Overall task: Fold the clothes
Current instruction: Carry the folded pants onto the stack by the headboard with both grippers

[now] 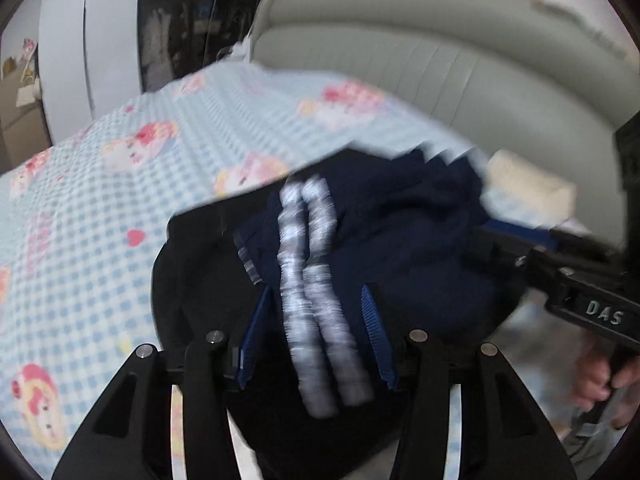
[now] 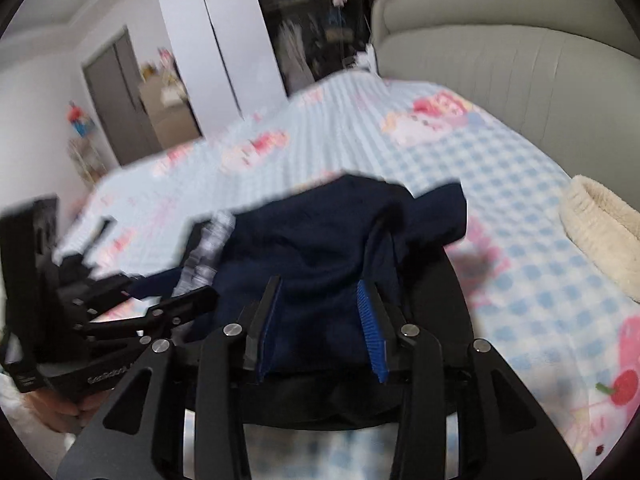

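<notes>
Navy garment point(image 2: 320, 248) lies between both down-tilted hand-held grippers' parted jaws, seemingly unpinched.

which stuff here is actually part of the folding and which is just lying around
Part of the job:
- dark navy garment with silver-white stripes
- left gripper, jaws apart
- right gripper, jaws apart
- checked bedsheet, the folding surface

Just lying about:
- cream fleecy item on the bed
- grey headboard
- white wardrobe
</notes>
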`<state>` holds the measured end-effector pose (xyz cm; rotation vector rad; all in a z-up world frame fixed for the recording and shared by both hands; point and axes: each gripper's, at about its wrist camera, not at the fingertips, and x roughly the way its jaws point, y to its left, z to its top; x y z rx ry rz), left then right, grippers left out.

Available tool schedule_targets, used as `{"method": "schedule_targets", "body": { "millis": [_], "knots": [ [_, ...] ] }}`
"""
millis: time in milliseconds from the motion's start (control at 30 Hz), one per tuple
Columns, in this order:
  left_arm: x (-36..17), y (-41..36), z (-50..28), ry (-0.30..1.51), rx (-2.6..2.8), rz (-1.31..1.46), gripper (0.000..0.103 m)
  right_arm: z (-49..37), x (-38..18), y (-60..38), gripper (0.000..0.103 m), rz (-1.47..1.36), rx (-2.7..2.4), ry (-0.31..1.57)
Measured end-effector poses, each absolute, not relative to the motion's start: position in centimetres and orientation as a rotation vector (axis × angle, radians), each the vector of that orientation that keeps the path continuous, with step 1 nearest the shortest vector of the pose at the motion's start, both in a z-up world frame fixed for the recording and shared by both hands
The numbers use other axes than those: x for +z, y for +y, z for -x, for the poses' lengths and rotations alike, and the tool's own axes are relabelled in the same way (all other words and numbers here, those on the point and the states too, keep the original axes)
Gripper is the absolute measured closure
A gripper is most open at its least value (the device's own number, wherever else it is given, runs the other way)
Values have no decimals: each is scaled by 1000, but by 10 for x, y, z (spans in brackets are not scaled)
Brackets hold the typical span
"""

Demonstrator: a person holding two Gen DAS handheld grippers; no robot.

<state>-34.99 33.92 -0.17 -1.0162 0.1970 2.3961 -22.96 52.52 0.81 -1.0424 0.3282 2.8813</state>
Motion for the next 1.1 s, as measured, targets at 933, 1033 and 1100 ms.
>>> {"method": "schedule_targets", "body": {
  "millis": [933,1033,1100],
  "knots": [
    [50,201,300,74,2559,1013,44,204,54,418,29,1019,2870,270],
    [56,168,280,92,2621,1007,39,202,56,376,27,1040,2897,239],
    [59,143,267,104,2665,1005,37,200,56,347,26,1056,2913,219]
  ]
}}
